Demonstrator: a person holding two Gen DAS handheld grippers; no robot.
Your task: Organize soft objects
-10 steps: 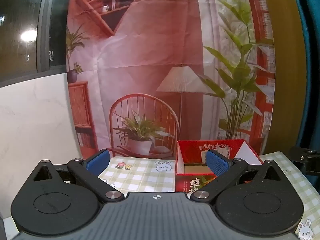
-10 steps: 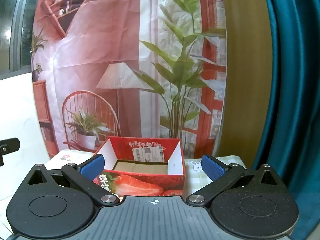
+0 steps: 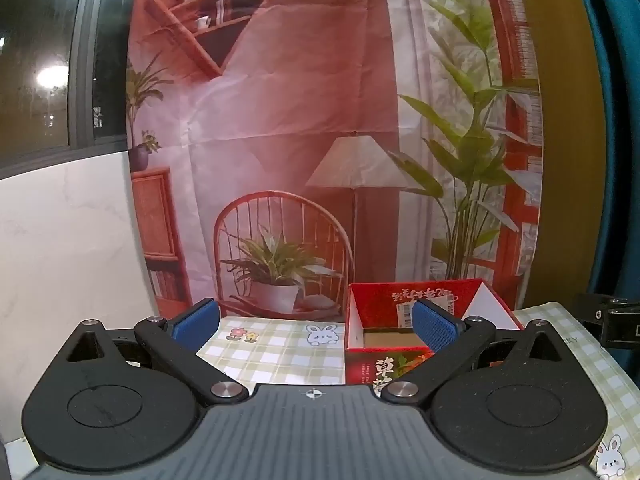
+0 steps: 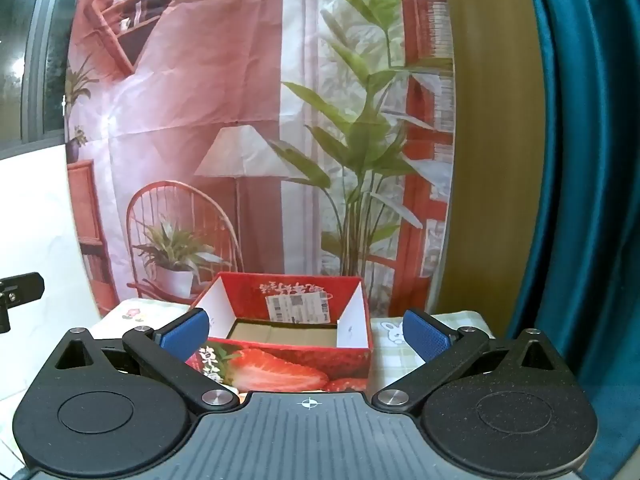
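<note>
Table covered by a green-and-white checked cloth (image 3: 276, 354) printed with cartoon bunnies and small flowers; it looks smooth, maybe wipeable. Far side is a hanging printed backdrop (image 3: 320, 120) — creased fabric showing a rattan chair, floor lamp, potted plants, red shelving. Left of it a white marble-look wall (image 3: 60, 260) under a dark window (image 3: 40, 60) with a light reflected in the glass. Right edge: teal curtain (image 4: 580, 160), heavy folds.

Red cardboard box (image 4: 288, 332) sits open on the cloth, strawberry print on its near wall, white side flaps up, a shipping label on the far inner wall, brown cardboard floor. No soft item shows inside it.

Left gripper (image 3: 316, 326): black arms, textured blue pads (image 3: 434, 326), spread wide with nothing between them; box sits far-right of it. Right gripper (image 4: 306, 334): same build, fingers spread wide, nothing gripped — box lies straight beyond the gap.
</note>
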